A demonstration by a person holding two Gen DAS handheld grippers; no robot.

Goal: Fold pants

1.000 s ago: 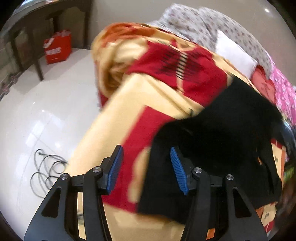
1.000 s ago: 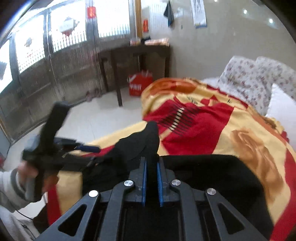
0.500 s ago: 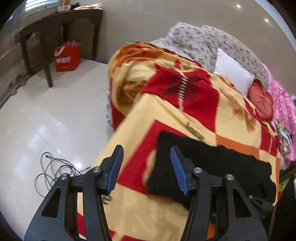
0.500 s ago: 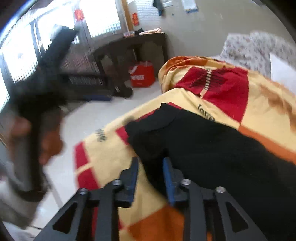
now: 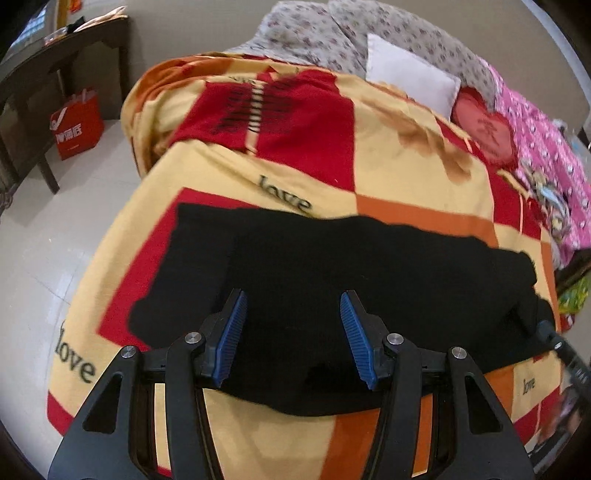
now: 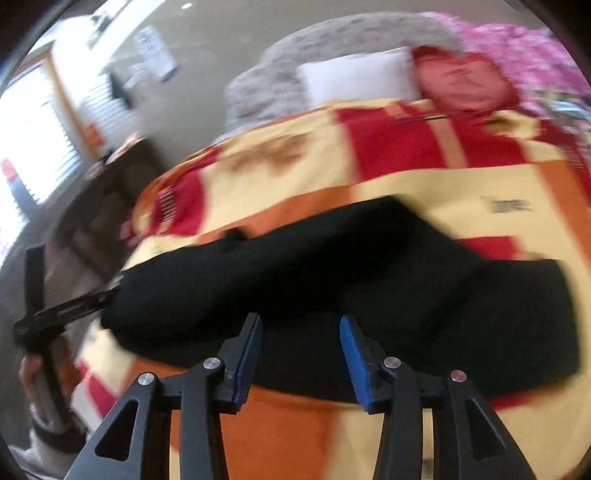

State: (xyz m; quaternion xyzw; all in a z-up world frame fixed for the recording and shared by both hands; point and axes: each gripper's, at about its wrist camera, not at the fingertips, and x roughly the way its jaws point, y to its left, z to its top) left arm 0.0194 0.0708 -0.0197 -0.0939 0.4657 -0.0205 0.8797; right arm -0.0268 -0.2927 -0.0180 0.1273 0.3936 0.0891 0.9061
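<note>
Your left gripper (image 5: 291, 334) and right gripper (image 6: 301, 350) both gape wide, holding nothing, above the near edge of the black pants (image 5: 332, 266) lying flat on the blanket (image 5: 388, 177).

Bedroom as I see it from the wrist cameras.
A bed under a red-and-yellow blanket (image 5: 388, 177) with floral pillows (image 5: 314, 40) stands against a beige wall (image 5: 192, 29); pale glossy floor (image 5: 48, 236), dark wooden table (image 5: 44, 74), red bag (image 5: 77, 127) beneath it, bright window (image 6: 33, 147).
</note>
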